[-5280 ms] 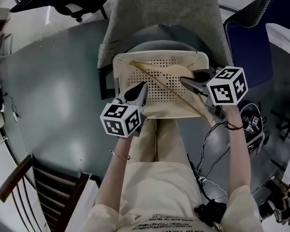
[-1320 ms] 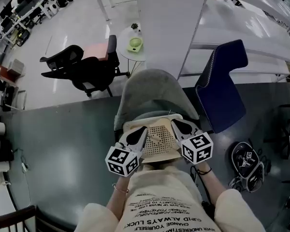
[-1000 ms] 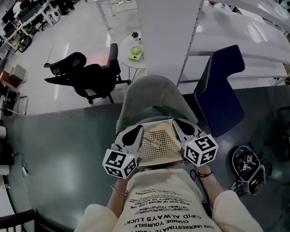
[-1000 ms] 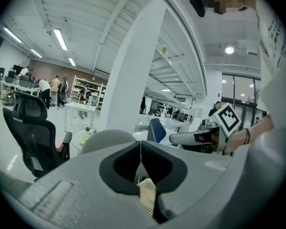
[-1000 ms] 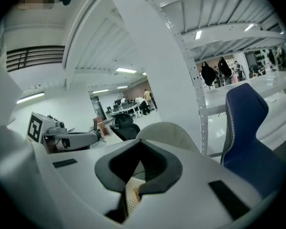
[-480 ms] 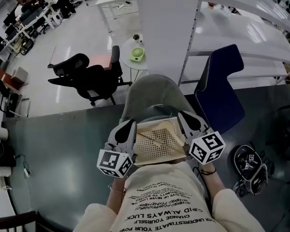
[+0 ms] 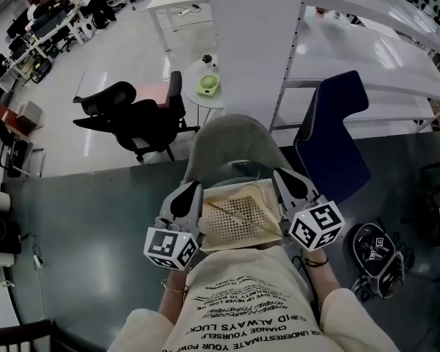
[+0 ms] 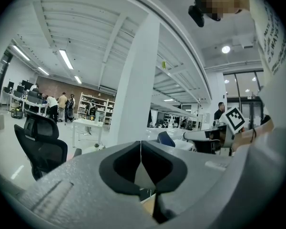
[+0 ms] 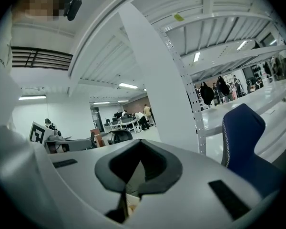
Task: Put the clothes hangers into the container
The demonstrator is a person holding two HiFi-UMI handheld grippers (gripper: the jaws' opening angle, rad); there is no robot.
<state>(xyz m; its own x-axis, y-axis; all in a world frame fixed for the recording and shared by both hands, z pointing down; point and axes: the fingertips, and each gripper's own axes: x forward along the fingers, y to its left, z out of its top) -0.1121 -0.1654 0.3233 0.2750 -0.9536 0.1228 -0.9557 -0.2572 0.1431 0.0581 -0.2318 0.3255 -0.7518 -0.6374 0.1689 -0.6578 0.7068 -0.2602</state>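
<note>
Person is holding the beige perforated container (image 7: pixel 238 235) up against the chest, above the grey chair (image 7: pixel 231 141), with one tool on each side wall. The left tool (image 7: pixel 188 195) is sitting on the left rim and the right tool (image 7: pixel 285 183) on the right rim. The two-sided hold is probably keeping the wide, shallow container level so nothing is sliding out.

Both tool views are showing the pads fully together, with a strip of beige plastic low in the gap. I'm judging that each tool is pinching the thin rim, not closing on air.

One wooden hanger (image 7: pixel 231 213) is lying diagonally on the container's floor, already inside. I'm not seeing any other hanger outside it, so the task is looking finished or nearly so.

Writing: the shirt (image 7: pixel 242 310) print is reading upside down in the head view. "CHANGE YOURSELF" and "ALWAYS LUCK" are legible, the rest too small. The marker cubes (image 7: pixel 166 246) are carrying only black-and-white square codes, no brand. Nothing readable is showing on the container.
</note>
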